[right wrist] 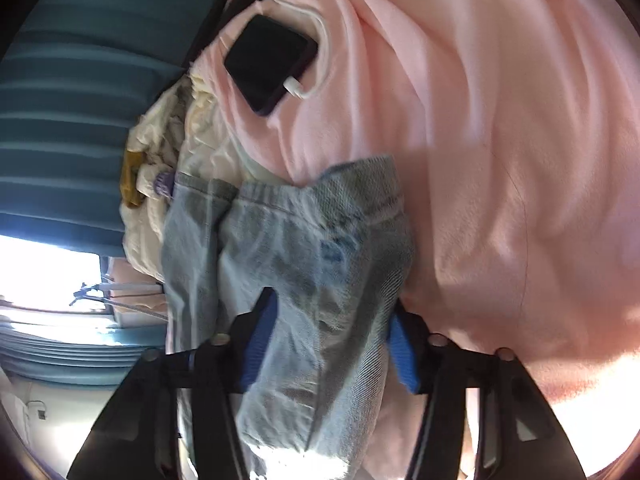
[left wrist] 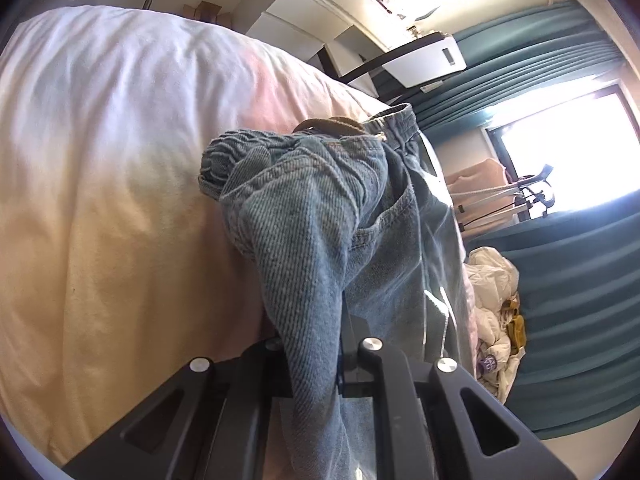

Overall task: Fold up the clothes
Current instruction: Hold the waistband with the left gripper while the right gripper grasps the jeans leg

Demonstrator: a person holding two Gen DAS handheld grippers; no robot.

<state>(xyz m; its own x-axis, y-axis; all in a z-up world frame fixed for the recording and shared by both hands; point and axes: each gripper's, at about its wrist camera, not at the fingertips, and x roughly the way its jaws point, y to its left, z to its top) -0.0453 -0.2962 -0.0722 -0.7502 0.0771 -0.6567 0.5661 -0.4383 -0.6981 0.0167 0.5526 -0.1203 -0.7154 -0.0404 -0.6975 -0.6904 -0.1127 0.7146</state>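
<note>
A pair of light blue jeans (left wrist: 320, 216) is bunched up over the pale pink bed cover (left wrist: 120, 160), with a brown belt (left wrist: 332, 124) at the waistband. My left gripper (left wrist: 316, 340) is shut on a fold of the denim, which hides its fingertips. In the right wrist view the jeans (right wrist: 312, 256) fill the gap between the blue pads (right wrist: 260, 340) of my right gripper (right wrist: 330, 340). Both pads touch the cloth, so it is shut on the jeans. This view is blurred.
A black phone (right wrist: 268, 64) with a white cable plugged in lies on the pink cover (right wrist: 500, 140) beyond the jeans. A heap of cream clothing (left wrist: 496, 300) (right wrist: 180, 152) lies by the teal curtain (left wrist: 580, 300). A bright window (left wrist: 568, 152) and white shelves (left wrist: 304, 8) stand behind.
</note>
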